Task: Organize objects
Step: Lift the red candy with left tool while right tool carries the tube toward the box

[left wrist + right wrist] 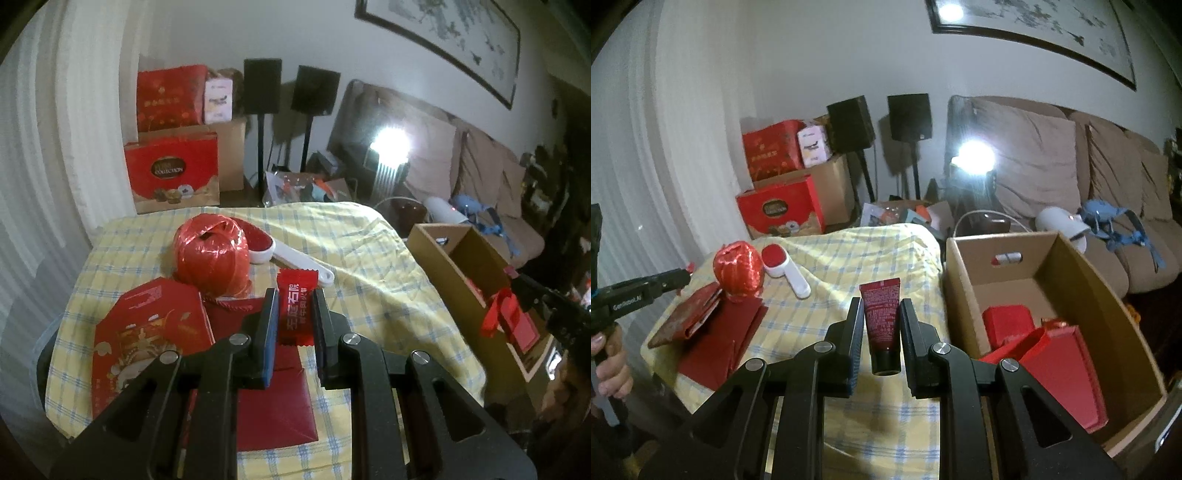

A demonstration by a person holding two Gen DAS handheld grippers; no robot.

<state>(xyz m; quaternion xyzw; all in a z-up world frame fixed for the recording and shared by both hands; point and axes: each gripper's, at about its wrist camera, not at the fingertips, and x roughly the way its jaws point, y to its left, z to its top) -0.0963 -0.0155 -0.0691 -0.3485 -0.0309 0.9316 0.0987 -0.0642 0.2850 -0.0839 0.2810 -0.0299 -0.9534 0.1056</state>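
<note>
Item one: your left gripper [295,306] had its jaws clamped on a red candy packet [294,306] printed with white characters, held above the surface [369,258] under its yellow checked cloth.

Item two: your right gripper [881,325] had its jaws clamped on a dark red tube [881,321], black cap toward you, held over the cloth just left of the cardboard box [1108,295].

Item three, in the box: a red case [1008,325] and flat red packaging [1067,369].

Item four, left on the surface: a red ball of ribbon [212,254], touching a white lint brush [291,258] with a red head; beside the ball, a red printed carton [147,332] and a plain red folder [273,398] lying flat.
</note>
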